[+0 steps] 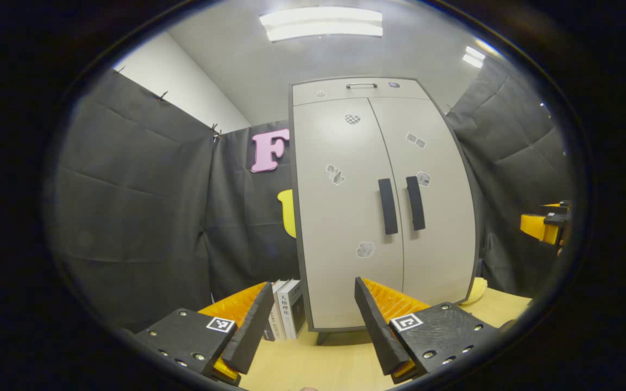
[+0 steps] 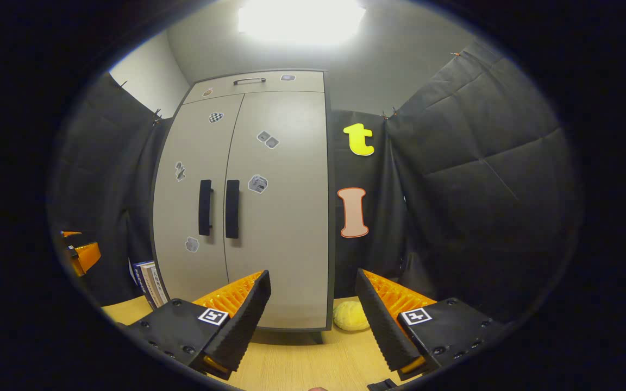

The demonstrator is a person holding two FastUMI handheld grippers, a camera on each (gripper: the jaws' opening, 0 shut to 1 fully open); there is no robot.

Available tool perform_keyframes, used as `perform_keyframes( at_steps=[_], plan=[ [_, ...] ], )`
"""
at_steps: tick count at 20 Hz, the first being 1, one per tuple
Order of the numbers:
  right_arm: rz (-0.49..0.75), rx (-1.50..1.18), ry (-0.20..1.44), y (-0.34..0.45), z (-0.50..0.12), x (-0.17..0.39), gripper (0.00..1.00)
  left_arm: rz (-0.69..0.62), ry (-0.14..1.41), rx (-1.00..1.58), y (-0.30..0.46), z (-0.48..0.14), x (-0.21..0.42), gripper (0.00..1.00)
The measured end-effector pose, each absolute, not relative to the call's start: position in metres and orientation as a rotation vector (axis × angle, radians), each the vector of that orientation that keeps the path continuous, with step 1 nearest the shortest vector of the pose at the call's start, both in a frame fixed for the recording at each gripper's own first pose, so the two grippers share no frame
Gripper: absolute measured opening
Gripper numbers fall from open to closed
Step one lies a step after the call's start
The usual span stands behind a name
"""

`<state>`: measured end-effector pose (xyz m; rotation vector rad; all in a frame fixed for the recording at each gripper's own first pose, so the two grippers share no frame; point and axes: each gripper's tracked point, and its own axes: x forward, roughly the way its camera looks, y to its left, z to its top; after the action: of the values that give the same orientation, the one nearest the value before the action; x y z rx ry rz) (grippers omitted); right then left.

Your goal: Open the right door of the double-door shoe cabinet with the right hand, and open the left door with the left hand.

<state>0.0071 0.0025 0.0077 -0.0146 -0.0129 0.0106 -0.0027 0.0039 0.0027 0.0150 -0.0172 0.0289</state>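
- Books stand on the desk just left of the shoe cabinet, touching or nearly touching its side. Risk: left door swung wide may hit them, or the left gripper may clip them on approach.
- Left handle and right handle sit v. close together at the centre seam, both doors shut. Risk: a gripper coming in off-line catches the wrong handle, or the two grippers crowd each other there.
- Right door goes first per task; pulling w/o a firm pinch on the right handle could slip off, and a hard tug might rock the cabinet on its feet.
- Yellow soft object lies on the desk by the cabinet's right foot; a low right-side approach could nudge it.
- Pose, left gripper: fingers wide apart, holding nothing, well short of the cabinet, aimed at the left door's lower part.
- Pose, right gripper: fingers likewise apart, empty, well back, pointed at the cabinet's right edge, so it needs to shift left and up to reach the right handle.
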Motion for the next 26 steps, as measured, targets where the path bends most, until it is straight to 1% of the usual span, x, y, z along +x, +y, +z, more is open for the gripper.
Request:
perform_keyframes(
  at_steps=[1,3,4,5,6,7,8,9,10,12,13,14,16,19,20,21,23,24,25,26],
  plan=[
    [0.011,-0.015,-0.015,0.003,0.009,0.008,0.99,0.035,-0.016,0.015,0.004,0.002,-0.003,0.88],
    [0.019,-0.019,-0.016,0.007,0.010,0.010,0.99,0.046,-0.014,0.016,0.006,0.000,-0.002,0.88],
    [0.023,-0.023,-0.016,0.009,0.010,0.011,0.96,0.051,-0.015,0.015,0.006,0.001,-0.002,0.88],
    [0.027,-0.027,-0.016,0.010,0.010,0.013,0.99,0.057,-0.016,0.014,0.007,0.000,-0.002,0.88],
    [0.034,-0.030,-0.015,0.013,0.012,0.015,0.96,0.062,-0.015,0.014,0.007,0.000,-0.002,0.88],
    [0.044,-0.030,-0.016,0.017,0.015,0.017,0.99,0.068,-0.015,0.014,0.008,0.000,-0.002,0.88],
    [0.054,-0.030,-0.020,0.021,0.018,0.021,0.99,0.075,-0.016,0.016,0.009,0.000,-0.002,0.89],
    [0.062,-0.030,-0.026,0.024,0.021,0.026,0.96,0.083,-0.018,0.020,0.010,0.000,-0.002,0.89],
    [0.070,-0.033,-0.029,0.028,0.026,0.030,0.96,0.093,-0.019,0.026,0.011,0.000,-0.001,0.89],
    [0.079,-0.039,-0.033,0.034,0.033,0.040,0.99,0.115,-0.021,0.037,0.016,-0.004,0.000,0.88],
    [0.085,-0.037,-0.038,0.038,0.038,0.046,0.96,0.126,-0.020,0.046,0.020,-0.004,-0.001,0.88],
    [0.095,-0.031,-0.042,0.043,0.042,0.052,0.99,0.135,-0.019,0.055,0.027,-0.004,-0.005,0.88],
    [0.110,-0.021,-0.045,0.052,0.049,0.063,0.99,0.156,-0.013,0.067,0.034,-0.006,-0.021,0.88],
    [0.133,-0.016,-0.051,0.067,0.057,0.080,0.99,0.190,0.000,0.062,0.047,-0.011,-0.029,0.88],
    [0.140,-0.019,-0.055,0.072,0.060,0.085,0.96,0.204,0.003,0.063,0.052,-0.011,-0.032,0.88],
    [0.148,-0.023,-0.057,0.077,0.063,0.090,0.99,0.219,0.006,0.066,0.058,-0.014,-0.033,0.88],
    [0.164,-0.027,-0.063,0.089,0.069,0.101,0.97,0.252,0.014,0.072,0.070,-0.017,-0.038,0.88],
    [0.172,-0.026,-0.063,0.094,0.072,0.106,0.99,0.268,0.018,0.073,0.076,-0.017,-0.040,0.88],
    [0.178,-0.023,-0.063,0.099,0.075,0.112,0.96,0.285,0.022,0.073,0.082,-0.020,-0.042,0.88],
    [0.181,-0.018,-0.065,0.103,0.079,0.118,0.99,0.301,0.026,0.073,0.088,-0.020,-0.043,0.88]
  ],
)
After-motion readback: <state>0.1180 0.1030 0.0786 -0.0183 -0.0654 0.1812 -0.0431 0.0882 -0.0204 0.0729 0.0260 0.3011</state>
